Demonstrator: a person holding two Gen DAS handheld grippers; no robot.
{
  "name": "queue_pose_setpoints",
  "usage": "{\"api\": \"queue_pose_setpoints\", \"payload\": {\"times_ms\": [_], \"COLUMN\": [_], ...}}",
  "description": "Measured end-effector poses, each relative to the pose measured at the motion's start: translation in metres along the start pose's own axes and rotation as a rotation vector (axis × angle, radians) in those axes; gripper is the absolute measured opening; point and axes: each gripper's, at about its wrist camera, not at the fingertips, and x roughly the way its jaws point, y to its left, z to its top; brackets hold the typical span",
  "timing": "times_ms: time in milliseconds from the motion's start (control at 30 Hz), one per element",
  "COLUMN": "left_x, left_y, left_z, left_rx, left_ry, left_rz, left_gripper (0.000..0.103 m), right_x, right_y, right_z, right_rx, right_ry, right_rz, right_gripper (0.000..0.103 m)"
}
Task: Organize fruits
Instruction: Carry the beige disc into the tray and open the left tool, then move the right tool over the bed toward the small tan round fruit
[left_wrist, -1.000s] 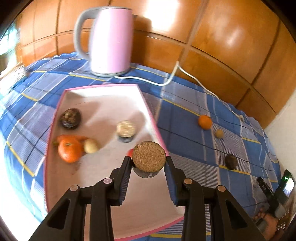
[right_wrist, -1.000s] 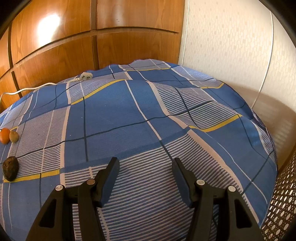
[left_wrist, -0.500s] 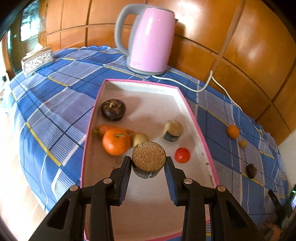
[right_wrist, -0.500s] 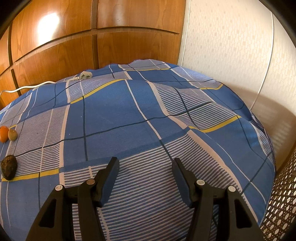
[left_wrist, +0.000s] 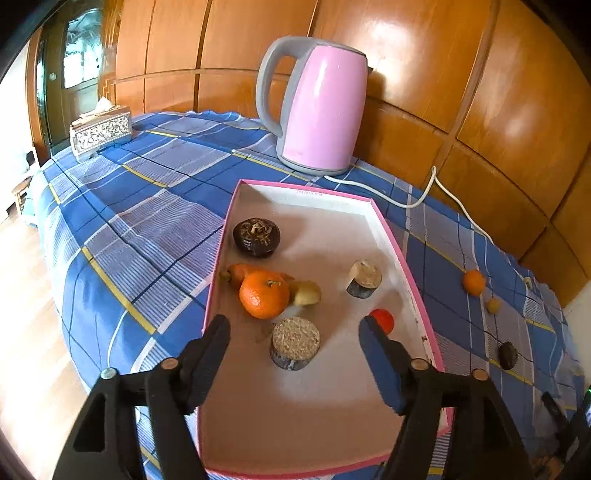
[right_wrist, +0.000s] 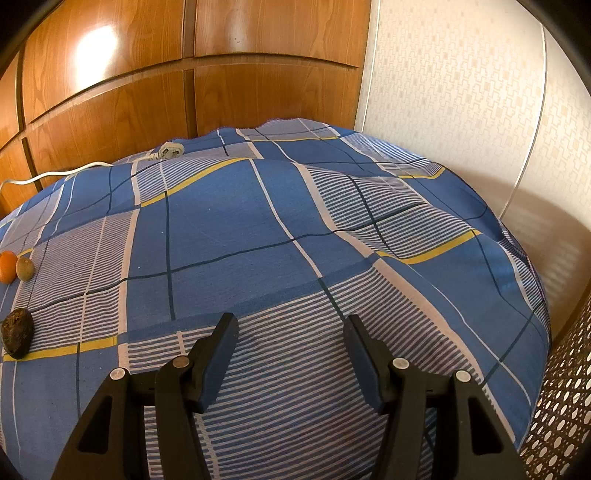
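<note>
Covering table: checked cloth (right_wrist: 295, 229) (cotton, perhaps)

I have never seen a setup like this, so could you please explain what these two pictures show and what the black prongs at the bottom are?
There is no robot here: a person holds a two-finger gripper in each hand, and each carries a wide-angle camera looking forward along its fingers. The black prongs are those fingers.

One picture is from the left gripper. It looks down into a pink-edged tray on a blue checked cloth, with a pink kettle behind. In the tray lie an orange, a dark round fruit, a small red fruit and two cut fruit pieces. The nearer piece sits between the fingers, whose jaws are opening; they no longer touch it.

The other picture is from the right gripper, open and empty over the cloth. At its left edge lie three loose fruits.
</note>
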Motion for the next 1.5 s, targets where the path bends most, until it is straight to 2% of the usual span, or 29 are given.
{"api": "queue_pose_setpoints", "payload": {"times_ms": [300,533,900,1067,1200,1500], "left_x": [-0.013,-0.007,-0.010,-0.010,-0.010,-0.007], "left_y": [0.007,0.010,0.008,0.009,0.010,0.013], "left_z": [-0.020,-0.028,-0.030,-0.030,-0.030,-0.031], "left_rx": [-0.005,-0.020,-0.008,-0.009,-0.010,-0.010], "left_ry": [-0.010,0.024,0.015,0.012,0.014,0.023], "left_rz": [0.007,0.022,0.027,0.030,0.032,0.034], "left_gripper": [0.087,0.088,0.090,0.090,0.090,0.090], "right_x": [0.001,0.002,0.003,0.004,0.005,-0.012], "right_y": [-0.001,0.000,0.001,0.002,0.007,0.048], "right_z": [0.000,0.001,0.001,0.009,0.015,0.015], "right_rx": [0.009,0.008,0.004,-0.010,-0.011,-0.109], "right_ry": [0.007,0.013,0.022,0.068,0.108,0.111], "right_rz": [-0.009,-0.011,-0.020,-0.021,0.045,0.174], "right_gripper": [0.064,0.065,0.066,0.066,0.066,0.066]}}
